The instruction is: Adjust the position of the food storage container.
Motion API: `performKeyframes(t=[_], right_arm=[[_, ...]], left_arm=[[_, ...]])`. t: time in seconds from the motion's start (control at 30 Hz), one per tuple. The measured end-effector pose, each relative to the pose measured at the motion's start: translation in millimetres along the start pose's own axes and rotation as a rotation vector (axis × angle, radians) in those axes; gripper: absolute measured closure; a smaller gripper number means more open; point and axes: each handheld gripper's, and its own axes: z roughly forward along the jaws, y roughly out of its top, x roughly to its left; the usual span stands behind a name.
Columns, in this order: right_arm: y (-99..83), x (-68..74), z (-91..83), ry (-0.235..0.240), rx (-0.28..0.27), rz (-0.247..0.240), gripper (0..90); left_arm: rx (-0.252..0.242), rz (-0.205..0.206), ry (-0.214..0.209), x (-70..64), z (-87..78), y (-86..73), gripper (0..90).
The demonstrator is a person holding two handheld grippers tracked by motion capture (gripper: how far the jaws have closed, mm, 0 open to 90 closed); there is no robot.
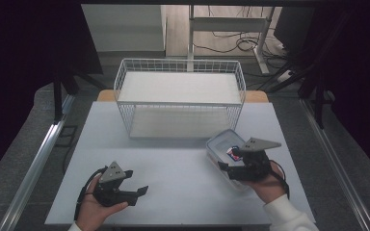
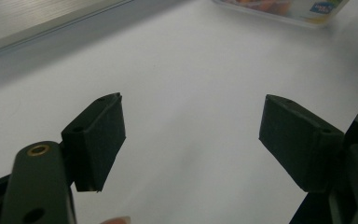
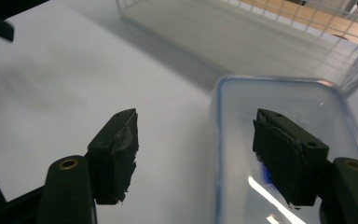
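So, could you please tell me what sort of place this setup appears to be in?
Probably a lab or workshop set up for recording manipulation. A white tabletop sits between dark curtains, loose cables trail over the floor behind it, and a white wire basket and a clear lidded plastic container are laid out like test props.

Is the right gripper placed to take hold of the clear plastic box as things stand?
Probably yes. The right gripper is open above the box, one jaw over its lid, the other over bare table beside its near-left edge.
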Motion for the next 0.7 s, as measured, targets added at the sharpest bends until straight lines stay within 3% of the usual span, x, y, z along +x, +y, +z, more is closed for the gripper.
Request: performKeyframes(t=[0.2,0.33,0.47,0.57,0.7], right_arm=[[20.4,-31.8,2.9,-0.015,0.074,0.022,43.6],[28.6,-50.2,5.7,-0.051,0.120,0.045,48.4],[33.2,-65.3,9.0,-0.099,0.168,0.032,55.6],[34.2,-79.1,13.0,-0.102,0.193,0.060,66.0],[35.0,-98.2,22.5,-0.129,0.244,0.093,71.3]], left_arm=[[-0.007,-0.005,0.005,2.9,-0.9,0.3,21.7],[-0.003,0.001,0.018,3.0,-0.1,-0.2,21.4],[-0.002,0.012,0.022,0.4,0.3,0.1,21.2],[0.002,0.012,0.023,0.8,0.6,-0.2,21.2],[0.001,0.007,0.025,2.9,0.7,-0.5,21.2]])
